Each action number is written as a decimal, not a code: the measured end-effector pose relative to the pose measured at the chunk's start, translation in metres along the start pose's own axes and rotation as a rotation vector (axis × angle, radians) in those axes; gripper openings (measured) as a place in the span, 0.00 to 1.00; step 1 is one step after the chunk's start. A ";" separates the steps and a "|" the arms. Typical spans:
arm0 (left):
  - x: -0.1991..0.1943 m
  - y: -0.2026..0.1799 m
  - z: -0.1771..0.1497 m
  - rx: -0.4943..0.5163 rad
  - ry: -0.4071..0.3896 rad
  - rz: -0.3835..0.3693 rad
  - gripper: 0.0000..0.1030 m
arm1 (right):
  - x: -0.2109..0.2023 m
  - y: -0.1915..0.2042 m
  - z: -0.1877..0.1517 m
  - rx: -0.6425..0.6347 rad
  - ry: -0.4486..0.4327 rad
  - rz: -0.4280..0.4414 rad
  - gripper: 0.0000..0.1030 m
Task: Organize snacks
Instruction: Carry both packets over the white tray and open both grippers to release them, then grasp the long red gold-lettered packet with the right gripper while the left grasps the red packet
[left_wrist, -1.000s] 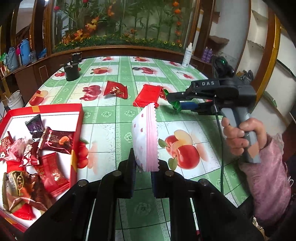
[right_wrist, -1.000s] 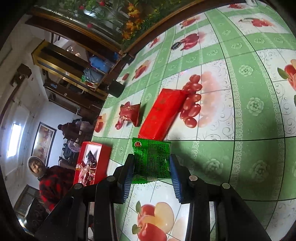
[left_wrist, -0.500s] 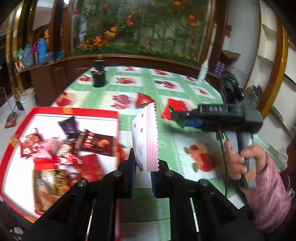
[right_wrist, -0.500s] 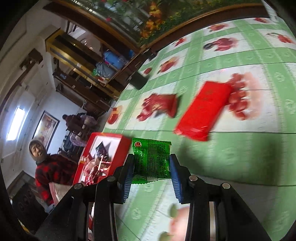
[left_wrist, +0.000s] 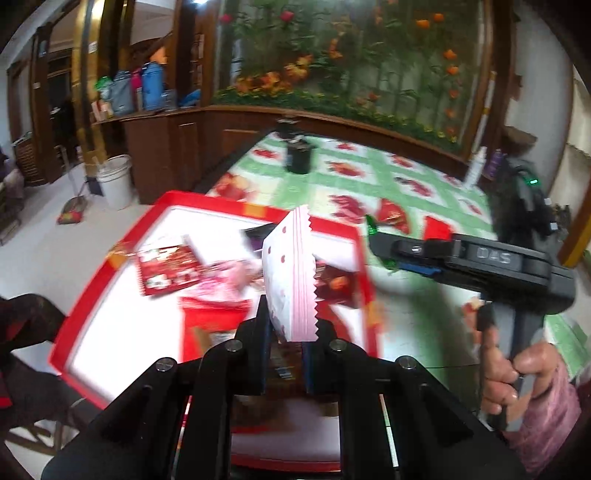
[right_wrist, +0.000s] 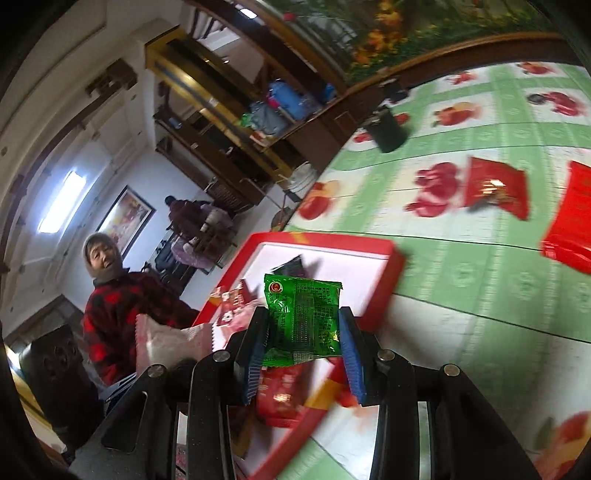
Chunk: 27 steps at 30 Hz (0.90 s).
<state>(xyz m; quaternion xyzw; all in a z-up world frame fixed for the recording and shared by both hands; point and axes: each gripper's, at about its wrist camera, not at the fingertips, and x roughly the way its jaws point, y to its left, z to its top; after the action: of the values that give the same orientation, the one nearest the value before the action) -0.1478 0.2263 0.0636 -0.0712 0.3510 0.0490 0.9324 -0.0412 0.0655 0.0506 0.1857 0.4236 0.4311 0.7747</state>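
Observation:
My left gripper is shut on a white and pink snack packet and holds it upright over the red tray, which has several snack packets in it. My right gripper is shut on a green snack packet above the tray's near corner. In the left wrist view the right gripper reaches in from the right over the tray's edge. The white and pink packet also shows at the left of the right wrist view.
Two red packets lie on the green fruit-print tablecloth past the tray. A black cup stands at the far end, a white bottle at far right. A person in a red jacket sits beyond the tray.
Both grippers have swung left with their packets, from over the open tablecloth to over the red tray. Both views are blurred by the motion.

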 end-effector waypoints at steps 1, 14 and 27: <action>0.001 0.004 -0.001 -0.004 0.003 0.012 0.11 | 0.006 0.006 -0.002 -0.013 0.011 0.008 0.37; 0.003 0.020 -0.007 -0.019 0.007 0.130 0.18 | 0.039 0.060 -0.028 -0.145 0.086 0.045 0.51; -0.009 0.013 0.006 0.022 -0.085 0.293 0.68 | -0.068 -0.055 0.025 0.131 -0.364 -0.600 0.67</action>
<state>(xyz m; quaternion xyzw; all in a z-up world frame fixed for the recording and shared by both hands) -0.1525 0.2396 0.0722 -0.0070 0.3184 0.1834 0.9300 -0.0114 -0.0196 0.0630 0.1760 0.3409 0.1163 0.9161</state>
